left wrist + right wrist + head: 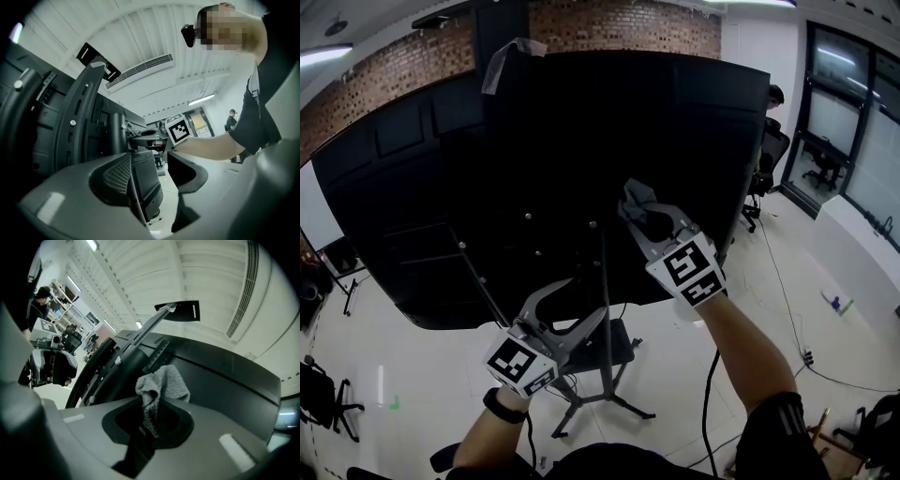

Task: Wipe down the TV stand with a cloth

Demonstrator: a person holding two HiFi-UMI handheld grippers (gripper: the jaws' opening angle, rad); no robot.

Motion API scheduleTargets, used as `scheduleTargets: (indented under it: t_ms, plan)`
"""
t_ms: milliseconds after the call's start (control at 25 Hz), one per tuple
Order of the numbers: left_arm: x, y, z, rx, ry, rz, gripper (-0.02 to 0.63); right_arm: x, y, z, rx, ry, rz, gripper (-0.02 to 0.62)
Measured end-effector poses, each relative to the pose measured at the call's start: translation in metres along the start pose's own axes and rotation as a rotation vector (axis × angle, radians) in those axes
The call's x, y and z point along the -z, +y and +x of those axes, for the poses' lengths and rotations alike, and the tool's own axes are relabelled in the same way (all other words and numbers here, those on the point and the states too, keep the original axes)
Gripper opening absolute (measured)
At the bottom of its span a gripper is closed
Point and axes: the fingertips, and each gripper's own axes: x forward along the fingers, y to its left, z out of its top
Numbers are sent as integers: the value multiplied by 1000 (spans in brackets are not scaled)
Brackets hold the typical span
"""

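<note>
The big black TV [581, 141] shows its back, mounted on a stand with a thin upright pole [605, 281] and splayed floor legs [605, 403]. My right gripper [642, 214] is raised against the TV's back, shut on a grey cloth [632, 198]. In the right gripper view the cloth [161, 383] bunches out of the shut jaws [154, 420] just short of the black panel [220, 380]. My left gripper [578, 302] is lower down beside the pole, open. In the left gripper view the jaws [150, 180] stand apart with a thin bar [136, 201] of the stand between them.
A black platform [619, 342] sits low on the stand. Office chairs [321, 394] stand at the left, and another chair [761, 178] with a person [774, 96] is behind the TV at the right. A white counter [853, 244] and floor cables [787, 309] lie to the right.
</note>
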Motion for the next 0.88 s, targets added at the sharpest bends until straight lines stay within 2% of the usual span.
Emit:
scheduleTargets:
  t_ms: [360,560,680,880]
  plan:
    - [13,-20,34,57,3,-22,262,51,-69,-44,132,57,61,46]
    - [17,-26,43,73,8,-27,261,66,-83,-59,172,86,89,46]
    - [18,-24,41,64,10,-26,261,54,-70,-58,141,40,89,46]
    - [16,-14,28,22,10,-29,261,21,-12,-37,-6,-41,89,46]
